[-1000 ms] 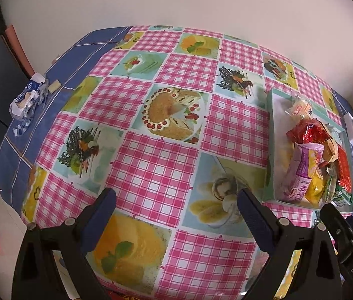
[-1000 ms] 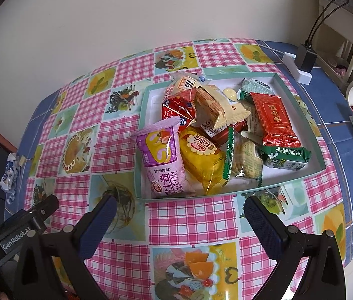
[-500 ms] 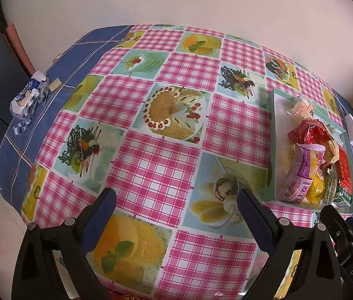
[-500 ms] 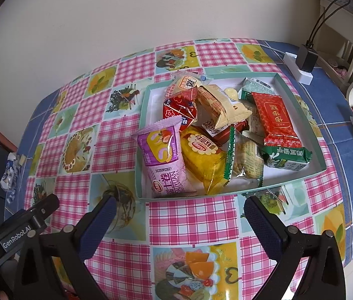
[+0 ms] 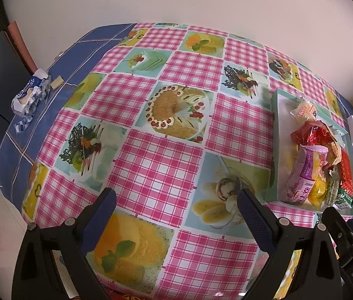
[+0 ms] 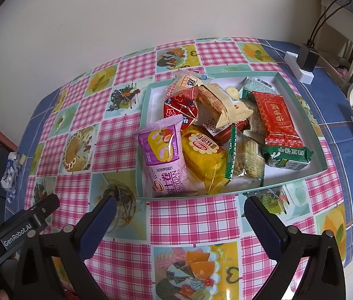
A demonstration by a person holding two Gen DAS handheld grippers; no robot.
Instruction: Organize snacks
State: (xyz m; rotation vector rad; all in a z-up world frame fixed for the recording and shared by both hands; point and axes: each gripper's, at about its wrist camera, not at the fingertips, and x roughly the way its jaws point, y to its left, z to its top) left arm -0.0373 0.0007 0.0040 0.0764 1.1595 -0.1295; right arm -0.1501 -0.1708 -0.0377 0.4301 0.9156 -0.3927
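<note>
Left hand-held gripper (image 5: 175,203) and right hand-held gripper (image 6: 177,211): both spread wide, empty, above the bench (image 6: 191,220). Snack tray (image 6: 143,135), frame centre; pink packet (image 6: 165,160) reads "20250903021".

Drifted slightly leftward over the tablecloth (image 5: 156,165) since a second ago, leaving the tray (image 5: 275,135) nearer the right edge of the left wrist view. Shifted a touch lower in the right wrist view, the tray (image 6: 144,135) otherwise unaltered.
</note>
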